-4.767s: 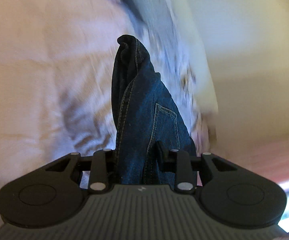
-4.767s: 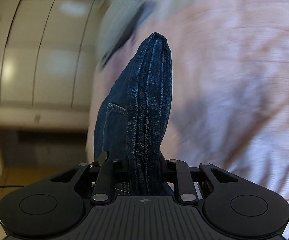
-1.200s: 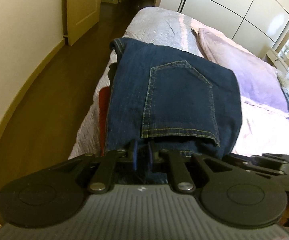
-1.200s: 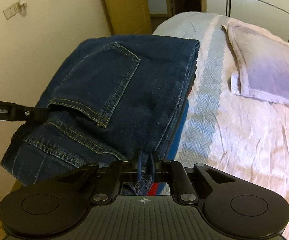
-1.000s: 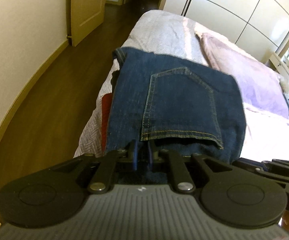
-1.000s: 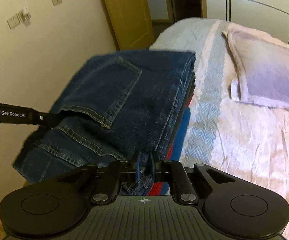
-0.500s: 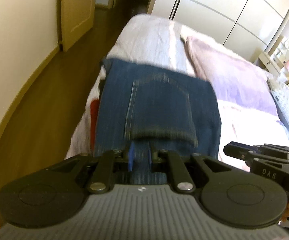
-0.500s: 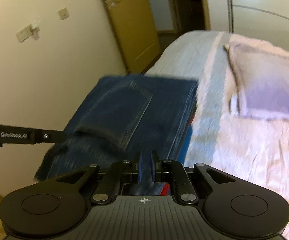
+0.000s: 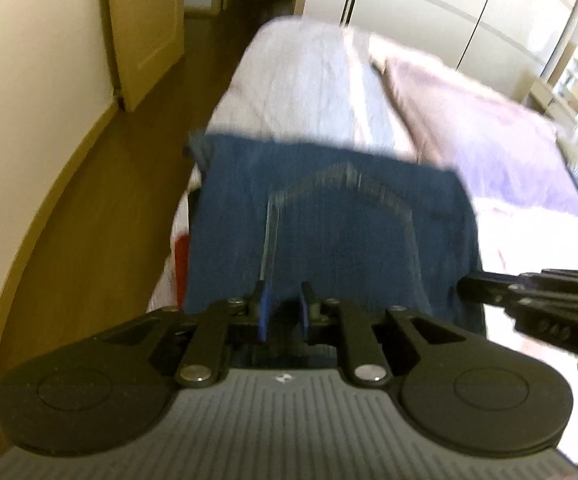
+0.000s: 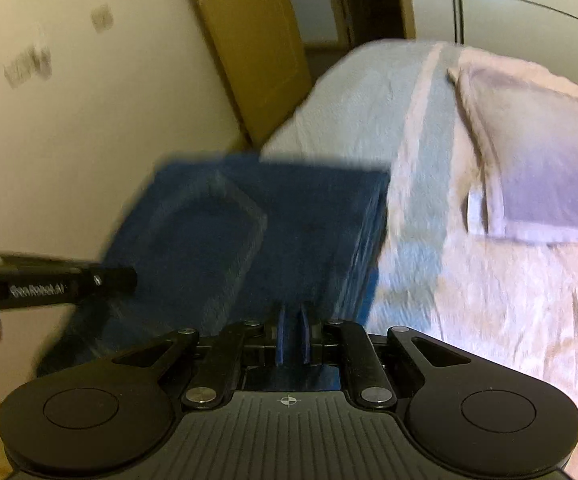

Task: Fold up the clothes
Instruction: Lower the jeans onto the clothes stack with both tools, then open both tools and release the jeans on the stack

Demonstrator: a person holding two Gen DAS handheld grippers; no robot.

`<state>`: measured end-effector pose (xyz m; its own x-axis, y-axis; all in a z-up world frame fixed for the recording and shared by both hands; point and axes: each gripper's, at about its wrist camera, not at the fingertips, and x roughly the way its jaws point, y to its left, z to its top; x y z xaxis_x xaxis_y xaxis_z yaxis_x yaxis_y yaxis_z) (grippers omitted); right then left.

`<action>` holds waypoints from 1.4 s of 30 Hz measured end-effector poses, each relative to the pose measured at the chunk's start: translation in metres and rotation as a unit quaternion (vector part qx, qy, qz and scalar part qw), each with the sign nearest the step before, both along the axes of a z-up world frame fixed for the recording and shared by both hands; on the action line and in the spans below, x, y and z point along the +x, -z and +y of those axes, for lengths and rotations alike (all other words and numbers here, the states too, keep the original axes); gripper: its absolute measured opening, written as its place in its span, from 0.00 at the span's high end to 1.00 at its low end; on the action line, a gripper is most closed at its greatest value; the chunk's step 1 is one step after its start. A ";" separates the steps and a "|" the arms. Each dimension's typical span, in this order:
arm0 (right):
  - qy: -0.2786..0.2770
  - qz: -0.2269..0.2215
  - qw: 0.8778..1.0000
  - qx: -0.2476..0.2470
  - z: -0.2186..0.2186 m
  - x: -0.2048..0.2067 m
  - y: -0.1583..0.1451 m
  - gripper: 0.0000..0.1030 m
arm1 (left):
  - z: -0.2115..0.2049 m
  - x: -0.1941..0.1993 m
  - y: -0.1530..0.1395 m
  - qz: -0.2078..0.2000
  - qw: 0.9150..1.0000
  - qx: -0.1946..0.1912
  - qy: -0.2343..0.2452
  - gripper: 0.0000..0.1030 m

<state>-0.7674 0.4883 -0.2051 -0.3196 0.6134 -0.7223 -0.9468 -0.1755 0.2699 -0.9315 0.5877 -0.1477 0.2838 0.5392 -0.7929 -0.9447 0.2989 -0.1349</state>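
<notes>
Jeans (image 9: 329, 236): folded into a neat block, back pocket facing up, sitting on the near left edge of the bed (image 9: 301, 80), on top of something red and blue that peeks out underneath.
Left gripper (image 9: 283, 312): jaws are opening, small gap, nothing between the pads as far as I can see. The denim lies just past the tips.
Right gripper (image 10: 293, 330): pads narrow, nearly together, no cloth pinched. Tips sit at the near edge of the stack.
Pillow (image 10: 537, 168): far right on the bed, well apart from the pile.
Step in hand: looks like letting go and backing off, imo.
Doing it well: pull both grippers straight back, away from the fold, so the tips don't snag the waistband or drag the top layer. The stack is close to the bed's edge, so a sideways nudge could tip it off.
Caveat: both views are blurry, so contact at the tips is hard to call.
</notes>
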 end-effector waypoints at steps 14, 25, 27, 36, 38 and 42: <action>0.040 -0.038 0.998 0.013 0.078 0.016 0.014 0.89 | 0.073 0.018 0.033 0.043 0.999 0.004 -0.001 0.89; 0.011 0.009 0.998 -0.054 -0.019 0.014 -0.010 0.89 | -0.011 0.029 -0.009 0.086 0.995 -0.042 0.003 0.79; 0.013 0.013 0.997 -0.078 -0.029 0.012 -0.009 0.88 | -0.025 0.032 -0.011 0.092 0.994 -0.052 -0.006 0.78; 0.013 0.000 0.997 -0.071 -0.056 0.006 -0.032 0.50 | -0.073 0.042 -0.041 0.125 0.991 -0.028 -0.027 0.69; 0.010 -0.001 0.997 -0.072 -0.063 0.005 -0.037 0.49 | -0.083 0.043 -0.050 0.130 0.991 -0.021 -0.037 0.67; 0.000 -0.007 0.997 -0.073 -0.084 0.002 -0.047 0.45 | -0.110 0.044 -0.066 0.140 0.988 -0.005 -0.057 0.63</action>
<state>-0.7656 0.4045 -0.1583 -0.3097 0.5012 -0.8080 -0.9503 -0.1355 0.2802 -0.8872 0.4782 -0.0814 -0.0099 0.5464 -0.8375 -0.9729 0.1883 0.1343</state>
